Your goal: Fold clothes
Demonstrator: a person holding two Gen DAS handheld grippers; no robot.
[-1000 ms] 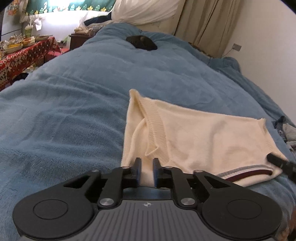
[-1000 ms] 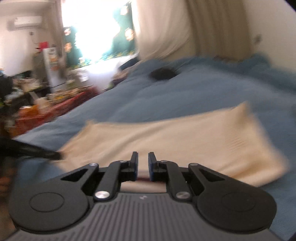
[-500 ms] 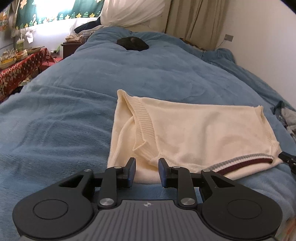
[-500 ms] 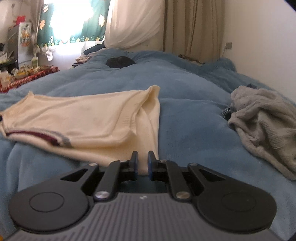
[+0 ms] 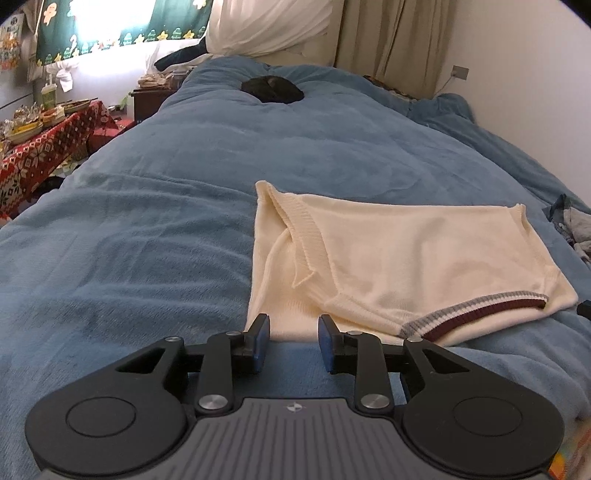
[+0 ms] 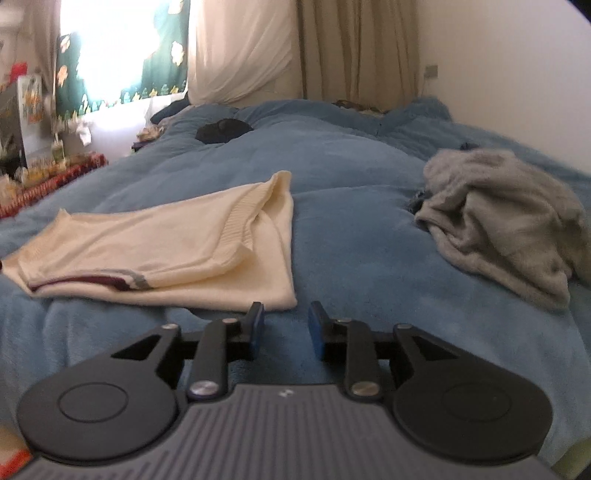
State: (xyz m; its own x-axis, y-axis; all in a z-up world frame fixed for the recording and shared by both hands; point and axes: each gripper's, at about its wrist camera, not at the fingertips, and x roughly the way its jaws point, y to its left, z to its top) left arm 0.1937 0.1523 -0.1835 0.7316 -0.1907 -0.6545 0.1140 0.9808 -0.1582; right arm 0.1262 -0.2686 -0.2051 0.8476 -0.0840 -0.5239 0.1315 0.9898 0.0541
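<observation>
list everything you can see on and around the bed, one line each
cream sweater: 1, cream with grey and maroon striped hem, folded flat on the bed, just ahead of both tongs
grey garment: 1, grey, crumpled heap on the bed to the right of the sweater in the right wrist view
dark bundle: 1, black, far end of the bed; cannot tell what it is
blue blanket: 1, blue, covers the bed
side table cloth: 1, red patterned, left of the bed, cluttered on top
curtains: beige, behind the bed's far end
left tongs: 1, black with blue pads, opening, nothing between them
right tongs: 1, black with blue pads, opening, nothing between them
</observation>
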